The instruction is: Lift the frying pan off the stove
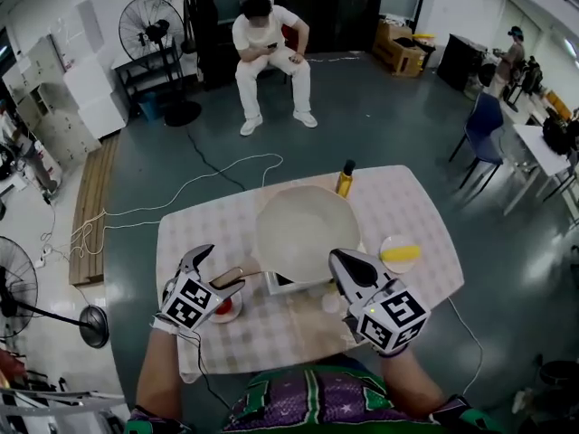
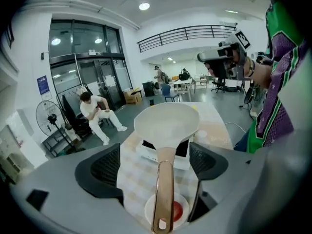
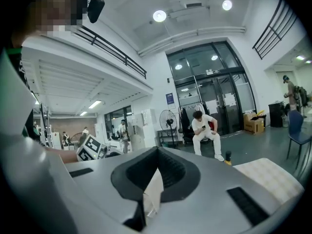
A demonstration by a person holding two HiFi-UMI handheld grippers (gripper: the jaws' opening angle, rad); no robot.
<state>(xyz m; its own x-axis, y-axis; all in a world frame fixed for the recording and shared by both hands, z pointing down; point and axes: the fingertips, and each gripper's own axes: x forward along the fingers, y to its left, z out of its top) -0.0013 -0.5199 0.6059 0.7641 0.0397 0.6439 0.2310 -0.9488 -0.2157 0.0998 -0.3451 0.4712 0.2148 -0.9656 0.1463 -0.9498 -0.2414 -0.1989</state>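
A cream frying pan point(image 1: 303, 229) sits on a white countertop stove point(image 1: 282, 285) in the middle of the checked table point(image 1: 412, 208). Its brown handle point(image 1: 232, 277) points toward me on the left. My left gripper point(image 1: 211, 274) is open, one jaw on each side of the handle's end. In the left gripper view the handle point(image 2: 163, 189) runs up between the two dark pads point(image 2: 105, 167) to the pan point(image 2: 166, 122), and neither pad touches it. My right gripper point(image 1: 343, 261) hovers beside the pan's right near rim. Its jaws point(image 3: 157, 172) are shut on nothing.
A white dish holding something red point(image 1: 226, 311) lies under the handle's end. A yellow bottle point(image 1: 345, 179) stands behind the pan, and a plate with a yellow item point(image 1: 399, 254) sits at the right. A person in white point(image 1: 269, 52) sits beyond the table. Cables point(image 1: 181, 188) cross the floor.
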